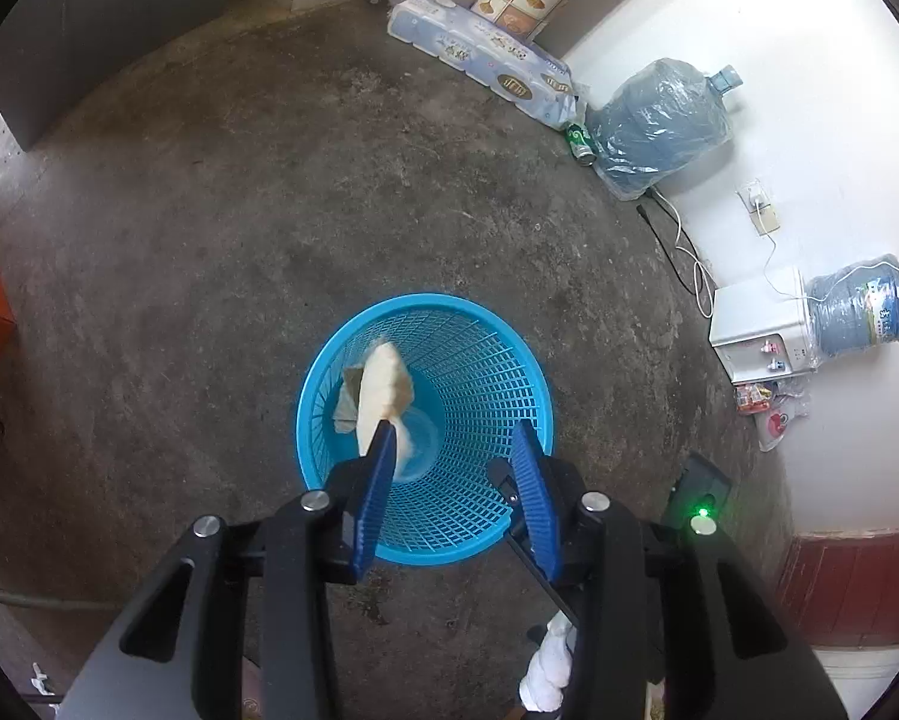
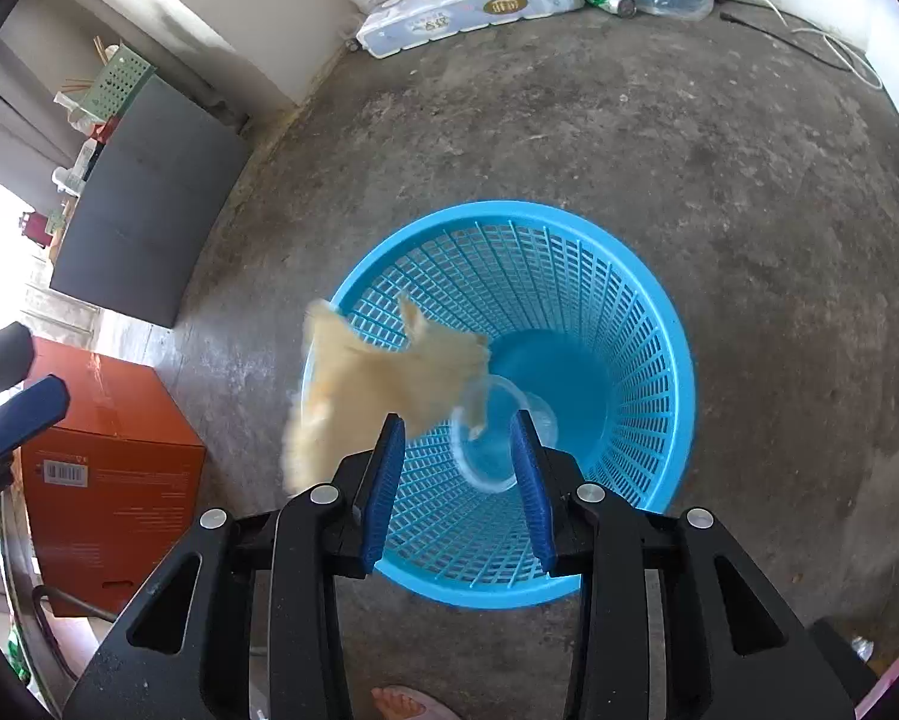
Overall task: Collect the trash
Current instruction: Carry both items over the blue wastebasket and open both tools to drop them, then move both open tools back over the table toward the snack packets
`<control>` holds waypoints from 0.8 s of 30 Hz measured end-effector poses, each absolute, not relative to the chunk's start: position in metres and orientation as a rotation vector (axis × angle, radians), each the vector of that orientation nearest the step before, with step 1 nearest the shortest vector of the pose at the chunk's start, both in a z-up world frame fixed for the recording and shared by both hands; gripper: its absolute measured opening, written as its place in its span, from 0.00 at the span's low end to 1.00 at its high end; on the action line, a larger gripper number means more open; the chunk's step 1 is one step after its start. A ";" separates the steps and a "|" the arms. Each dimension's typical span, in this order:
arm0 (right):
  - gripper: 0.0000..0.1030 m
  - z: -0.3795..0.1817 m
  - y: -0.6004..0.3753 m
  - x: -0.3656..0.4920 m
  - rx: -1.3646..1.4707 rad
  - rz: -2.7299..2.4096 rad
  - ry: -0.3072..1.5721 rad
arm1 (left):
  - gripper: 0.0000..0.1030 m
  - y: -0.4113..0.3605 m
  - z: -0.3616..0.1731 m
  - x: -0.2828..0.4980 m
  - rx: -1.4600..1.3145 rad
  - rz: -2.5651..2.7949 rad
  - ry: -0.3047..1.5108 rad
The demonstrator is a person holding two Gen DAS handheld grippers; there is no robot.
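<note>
Blue ribbed pads, black moulded arms: left gripper (image 1: 455, 438), jaws parted, poised above the blue basket (image 1: 329, 354). Crumpled tan paper (image 1: 380, 384) hangs at the tip of one pad over the basket mouth; whether it clings to the pad or is already falling cannot be told.

Right gripper (image 2: 456, 438), same build, jaws parted, also above the basket. Clear plastic cup (image 2: 491, 444) lies between its pads, seemingly loose, over the basket's interior; contact with the pads cannot be told.

Basket: round, tapering, open lattice walls, solid rim and solid base, bright blue plastic, upright on the floor (image 1: 209, 210).

Paper: soft, ragged-edged, blurred in the right wrist view, part of it overhanging the rim on the side toward the orange box (image 2: 107, 456).

Cup: thin, transparent, rigid-looking, rolled lip.

Floor: rough grey concrete, mottled.

Beyond the basket, against the wall: wrapped tissue-roll pack (image 1: 479, 54), green can (image 1: 581, 141), bagged water jug (image 1: 659, 120).

Step in hand, as judged: release of both items into the basket. Best done with both grippers kept centred over the mouth and jaws wide enough that the light paper slips off the pad and clears the rim.
</note>
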State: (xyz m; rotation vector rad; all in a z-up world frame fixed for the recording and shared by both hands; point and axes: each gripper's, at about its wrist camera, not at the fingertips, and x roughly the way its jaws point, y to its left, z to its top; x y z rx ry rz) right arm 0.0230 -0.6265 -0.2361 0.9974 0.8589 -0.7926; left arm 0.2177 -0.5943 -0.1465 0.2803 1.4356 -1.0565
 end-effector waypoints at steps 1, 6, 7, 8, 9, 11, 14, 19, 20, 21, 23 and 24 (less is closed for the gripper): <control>0.36 -0.238 -0.627 0.024 0.999 -0.788 0.855 | 0.39 -0.591 -0.141 0.219 0.282 -1.064 1.416; 0.37 -0.225 -0.610 0.020 0.976 -0.755 0.809 | 0.40 -0.570 -0.099 0.218 0.268 -1.112 1.318; 0.37 -0.219 -0.604 0.017 0.962 -0.748 0.798 | 0.40 -0.564 -0.087 0.216 0.266 -1.129 1.292; 0.37 -0.213 -0.599 0.015 0.946 -0.744 0.786 | 0.40 -0.556 -0.075 0.213 0.262 -1.148 1.267; 0.37 -0.206 -0.595 0.012 0.932 -0.739 0.771 | 0.40 -0.548 -0.063 0.209 0.261 -1.168 1.241; 0.38 -0.187 -0.578 0.002 0.889 -0.735 0.740 | 0.42 -0.527 -0.037 0.202 0.271 -1.197 1.179; 0.44 -0.151 -0.547 -0.016 0.819 -0.735 0.665 | 0.49 -0.486 0.003 0.193 0.263 -1.218 1.070; 0.76 -0.082 -0.477 -0.044 0.613 -0.764 0.516 | 0.58 -0.392 0.055 0.179 0.251 -1.206 0.930; 0.87 -0.070 -0.461 -0.047 0.566 -0.768 0.487 | 0.60 -0.371 0.063 0.178 0.243 -1.189 0.906; 0.93 -0.058 -0.445 -0.050 0.513 -0.774 0.459 | 0.61 -0.348 0.071 0.177 0.233 -1.163 0.883; 0.93 -0.035 -0.415 -0.053 0.397 -0.793 0.416 | 0.68 -0.299 0.088 0.176 0.202 -1.107 0.826; 0.93 -0.024 -0.401 -0.054 0.335 -0.795 0.397 | 0.70 -0.273 0.096 0.175 0.185 -1.066 0.792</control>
